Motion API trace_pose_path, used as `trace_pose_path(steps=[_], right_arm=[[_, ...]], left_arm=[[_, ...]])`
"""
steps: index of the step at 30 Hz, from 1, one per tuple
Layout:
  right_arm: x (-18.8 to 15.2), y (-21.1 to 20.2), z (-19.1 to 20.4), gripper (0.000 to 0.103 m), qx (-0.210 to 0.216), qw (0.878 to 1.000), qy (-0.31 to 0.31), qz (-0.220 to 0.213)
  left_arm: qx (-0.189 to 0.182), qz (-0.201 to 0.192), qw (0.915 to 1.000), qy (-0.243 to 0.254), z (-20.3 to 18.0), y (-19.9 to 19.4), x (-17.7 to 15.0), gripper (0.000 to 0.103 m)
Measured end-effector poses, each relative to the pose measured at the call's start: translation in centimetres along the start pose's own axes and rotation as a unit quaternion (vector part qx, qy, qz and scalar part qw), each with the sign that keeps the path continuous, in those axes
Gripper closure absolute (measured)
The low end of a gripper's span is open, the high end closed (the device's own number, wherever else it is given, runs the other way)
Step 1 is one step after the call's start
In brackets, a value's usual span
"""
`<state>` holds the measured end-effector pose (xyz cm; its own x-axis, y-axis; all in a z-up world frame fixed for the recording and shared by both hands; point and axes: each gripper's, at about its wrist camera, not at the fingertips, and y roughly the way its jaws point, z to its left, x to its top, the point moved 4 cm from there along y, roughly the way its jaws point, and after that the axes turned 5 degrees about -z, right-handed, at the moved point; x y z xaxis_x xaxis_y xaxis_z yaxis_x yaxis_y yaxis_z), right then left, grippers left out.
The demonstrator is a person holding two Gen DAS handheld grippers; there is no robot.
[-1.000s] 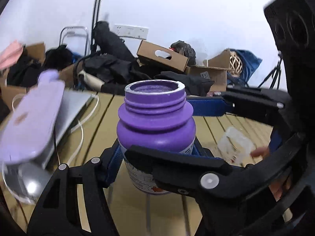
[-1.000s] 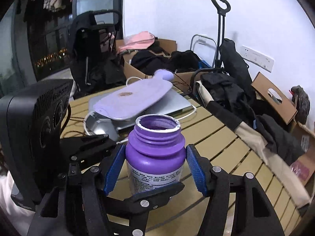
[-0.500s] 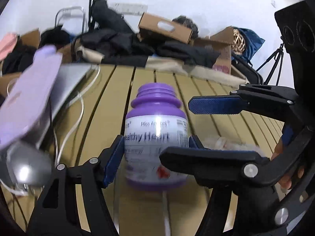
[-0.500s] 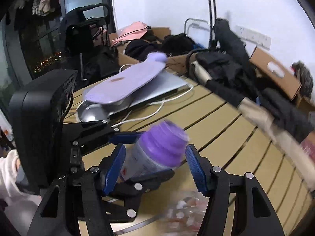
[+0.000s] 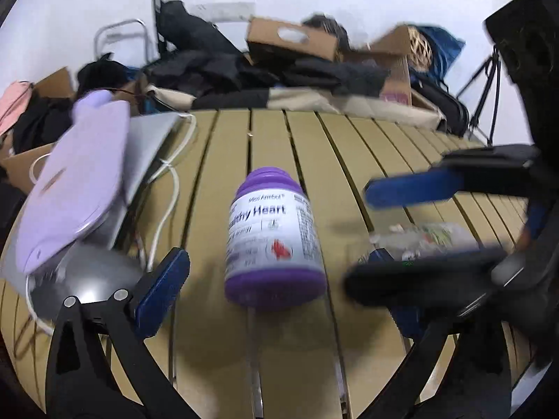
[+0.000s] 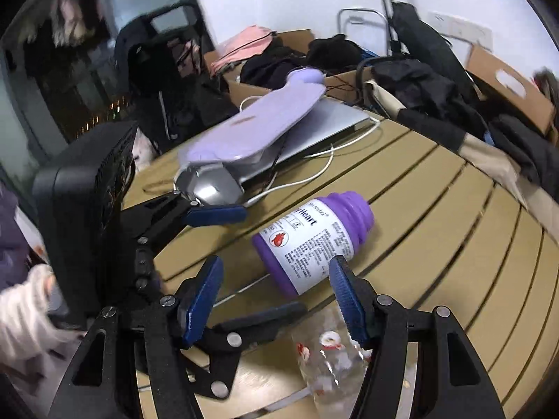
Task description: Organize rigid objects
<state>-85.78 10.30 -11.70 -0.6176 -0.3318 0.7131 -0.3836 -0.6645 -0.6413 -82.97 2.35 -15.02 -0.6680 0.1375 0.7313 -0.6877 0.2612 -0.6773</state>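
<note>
Both claws stand open and grip nothing. Lower left of the left wrist view shows one blue-padded finger of the left claw [image 5: 276, 279], with a wide gap to its other side; the purple plastic supplement bottle with a white label [image 5: 274, 241] lies on its side in that gap, touching neither pad, its base toward the camera and its open neck pointing away. Left of it on the tan slatted wooden desk [image 5: 335, 160] sit a lilac flat padded object [image 5: 77, 181] on top of a silver laptop [image 5: 150, 139], with a white cable [image 5: 171, 188] looping beside them. At centre right, the right claw [image 5: 412, 192] reaches in, blurred, with a clear plastic bag of small pieces [image 5: 429, 237] just beyond its lower finger.

In the right wrist view the left claw [image 6: 216, 216] enters from the left edge, jaws apart. Centre frame, the bottle [image 6: 311, 241] lies tilted on the desk [image 6: 436, 209], ahead of the spread blue pads of the right claw [image 6: 276, 296], free of both. The clear bag [image 6: 332, 352] lies at bottom centre, under that claw.
</note>
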Motion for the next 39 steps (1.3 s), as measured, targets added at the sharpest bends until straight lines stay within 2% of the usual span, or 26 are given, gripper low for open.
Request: trace_pose_path(steps=[1, 2, 3, 4, 5, 8, 10, 15, 18, 20, 22, 24, 25, 27, 29, 34, 37, 39], right_arm=[[0.4, -0.5, -0.8, 0.035, 0.002, 1.000, 0.031, -0.007], [0.9, -0.8, -1.9, 0.034, 0.007, 0.997, 0.072, -0.012], [1.3, -1.0, -2.6, 0.034, 0.013, 0.995, 0.101, -0.015], [1.5, -1.0, -3.3, 0.034, 0.016, 0.992, 0.127, -0.015], [1.6, -0.7, -3.9, 0.034, 0.015, 0.989, 0.148, -0.009], [1.4, 0.8, -5.5, 0.033, 0.014, 0.980, 0.196, 0.018], [1.3, 1.5, -6.3, 0.033, 0.019, 0.975, 0.220, 0.019], [1.7, 2.0, -5.8, 0.033, 0.111, 0.960, 0.258, 0.000], [1.9, 2.0, -4.4, 0.032, 0.172, 0.948, 0.269, -0.011], [2.3, 1.9, -3.4, 0.032, 0.189, 0.945, 0.267, -0.023], [2.8, 1.7, -1.7, 0.035, 0.161, 0.962, 0.221, -0.026], [3.2, 1.1, 1.6, 0.036, 0.062, 0.992, 0.098, -0.041], [3.3, 1.1, 2.9, 0.036, 0.036, 0.997, 0.056, -0.049], [2.9, 1.8, 5.7, 0.036, -0.010, 0.998, -0.024, -0.064], [1.8, 3.8, 7.2, 0.036, -0.066, 0.993, -0.084, -0.052], [-1.5, 7.7, 8.6, 0.035, -0.121, 0.980, -0.154, -0.018], [-2.7, 7.2, 7.7, 0.035, -0.113, 0.985, -0.133, -0.007], [-2.7, 6.3, 7.1, 0.033, -0.122, 0.986, -0.113, -0.015]], left_arm=[[0.001, 0.033, 0.9994, -0.004, 0.1, 1.3, 0.1, 0.002], [0.005, 0.051, 0.9984, -0.026, 0.6, 2.2, 0.3, 0.010], [-0.001, 0.066, 0.9961, -0.058, 1.3, 2.9, 0.4, 0.044], [-0.015, 0.084, 0.9926, -0.087, 1.9, 3.4, 0.3, 0.043], [-0.016, 0.079, 0.9917, -0.100, 2.2, 3.4, 0.3, 0.043], [-0.014, 0.043, 0.9945, -0.094, 2.5, 2.1, 0.1, 0.043], [-0.021, 0.011, 0.9947, -0.100, 2.5, 0.5, -0.2, 0.043], [-0.058, -0.076, 0.9932, -0.067, 1.4, -3.8, -0.1, 0.043], [-0.104, -0.134, 0.9832, -0.068, 1.0, -6.2, -0.1, 0.043], [-0.112, -0.143, 0.9806, -0.073, 1.0, -7.1, -0.2, 0.043], [-0.101, -0.129, 0.9847, -0.060, 1.0, -7.2, -0.6, 0.041], [-0.040, -0.101, 0.9934, -0.038, 1.4, -7.0, -1.6, 0.012], [-0.020, -0.094, 0.9948, -0.033, 1.8, -7.3, -2.4, 0.012], [-0.007, -0.079, 0.9964, -0.030, 2.8, -8.2, -4.4, 0.011], [0.008, -0.066, 0.9970, -0.040, 3.7, -8.9, -6.1, 0.011], [0.049, -0.039, 0.9961, -0.063, 5.4, -9.1, -8.9, 0.011], [0.052, -0.032, 0.9949, -0.080, 5.9, -9.1, -9.3, 0.011], [0.062, -0.033, 0.9938, -0.085, 6.2, -9.3, -9.4, 0.011]])
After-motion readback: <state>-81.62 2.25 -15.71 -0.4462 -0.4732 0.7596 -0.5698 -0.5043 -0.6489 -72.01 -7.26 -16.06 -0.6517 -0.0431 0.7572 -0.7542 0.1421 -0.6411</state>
